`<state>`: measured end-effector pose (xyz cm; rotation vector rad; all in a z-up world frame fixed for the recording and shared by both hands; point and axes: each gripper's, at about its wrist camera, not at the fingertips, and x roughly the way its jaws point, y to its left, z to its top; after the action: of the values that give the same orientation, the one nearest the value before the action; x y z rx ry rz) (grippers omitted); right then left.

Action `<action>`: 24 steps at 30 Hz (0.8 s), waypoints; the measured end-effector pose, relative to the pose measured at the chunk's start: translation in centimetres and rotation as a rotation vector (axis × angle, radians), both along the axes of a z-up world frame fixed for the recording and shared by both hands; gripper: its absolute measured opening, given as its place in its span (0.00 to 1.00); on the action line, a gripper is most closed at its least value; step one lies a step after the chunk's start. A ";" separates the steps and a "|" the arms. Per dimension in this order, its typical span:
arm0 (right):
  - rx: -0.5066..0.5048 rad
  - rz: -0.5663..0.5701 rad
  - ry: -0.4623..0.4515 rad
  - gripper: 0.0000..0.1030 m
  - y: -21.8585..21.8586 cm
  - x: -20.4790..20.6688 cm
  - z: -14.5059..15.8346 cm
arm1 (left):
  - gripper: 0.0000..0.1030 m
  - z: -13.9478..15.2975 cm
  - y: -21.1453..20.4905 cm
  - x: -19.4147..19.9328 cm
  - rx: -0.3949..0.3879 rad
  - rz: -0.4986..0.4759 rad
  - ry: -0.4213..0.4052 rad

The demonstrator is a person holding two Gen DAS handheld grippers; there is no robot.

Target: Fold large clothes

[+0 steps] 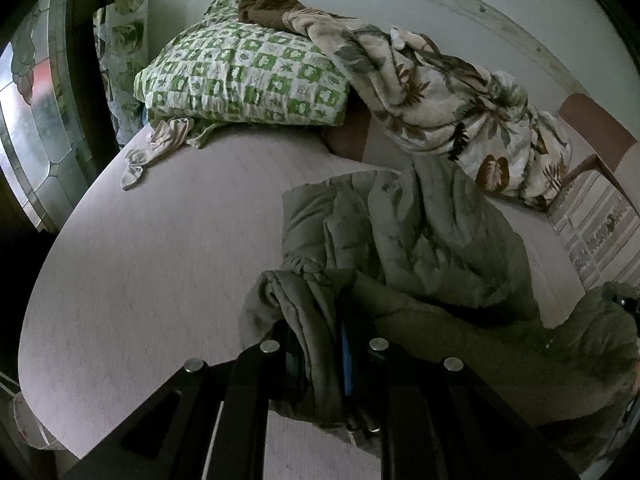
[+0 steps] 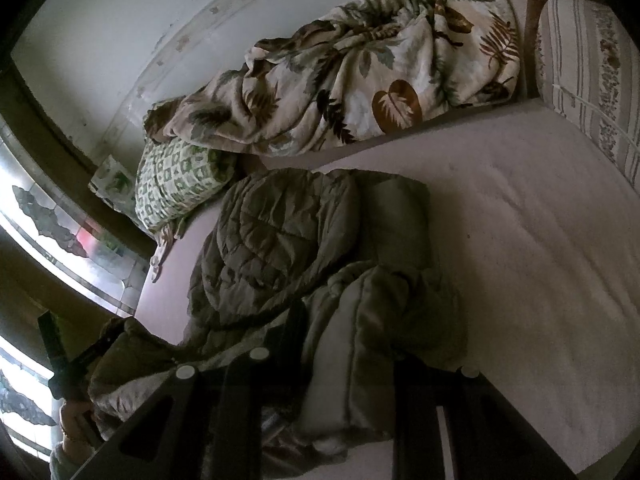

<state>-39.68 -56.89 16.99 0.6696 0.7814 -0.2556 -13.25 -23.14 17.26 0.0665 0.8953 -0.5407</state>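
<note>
Left gripper [image 1: 322,364]: jaws clamped on a bunched fold of the olive quilted jacket [image 1: 404,240], the padded cloth pinched between the black fingers with a blue pad edge showing beside it. The jacket runs from this grip up and to the right across the bed.

Right gripper [image 2: 332,372]: jaws closed on another thick fold of the same jacket [image 2: 276,240]; the cloth fills the space between the fingers and hides the pads. In the right wrist view the left gripper [image 2: 66,364] shows at the lower left, held in a person's hand [image 2: 74,420] and wrapped in jacket cloth.

Jacket — olive-grey, puffy, stitched in quilted panels, crumpled, one flat part lying on the bed and the near edge gathered at both grippers. A smooth paler lining shows by the right gripper.

Bed [image 1: 160,248]: pale pinkish sheet, bare to the left of the jacket.

Around: green-and-white checked pillow [image 1: 244,76] at the head by the wall; a leaf-printed blanket [image 1: 448,104] heaped along the wall, its end draped over the pillow, its lower edge near the jacket's far part; a small pale crumpled cloth [image 1: 156,148] just below the pillow; a striped cushion [image 2: 592,80] at the far right; a stained-glass window [image 1: 32,120] at the left.
</note>
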 end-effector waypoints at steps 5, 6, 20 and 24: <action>0.001 -0.015 -0.004 0.23 -1.2 1.3 0.1 | 0.13 0.2 -0.8 1.8 -0.009 0.021 0.003; -0.002 -0.018 -0.003 0.23 -1.4 1.6 0.2 | 0.13 0.3 -1.0 2.1 -0.010 0.024 0.003; -0.062 -0.038 0.012 0.23 -3.7 6.3 0.5 | 0.13 0.7 -3.6 6.2 0.004 0.047 -0.023; -0.084 -0.044 0.020 0.22 -4.4 7.7 0.5 | 0.13 0.9 -4.4 7.3 0.015 0.051 -0.037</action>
<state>-32.01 -61.30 17.51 0.6062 0.7718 -0.3342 -5.94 -27.52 18.15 0.0670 0.8625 -0.4842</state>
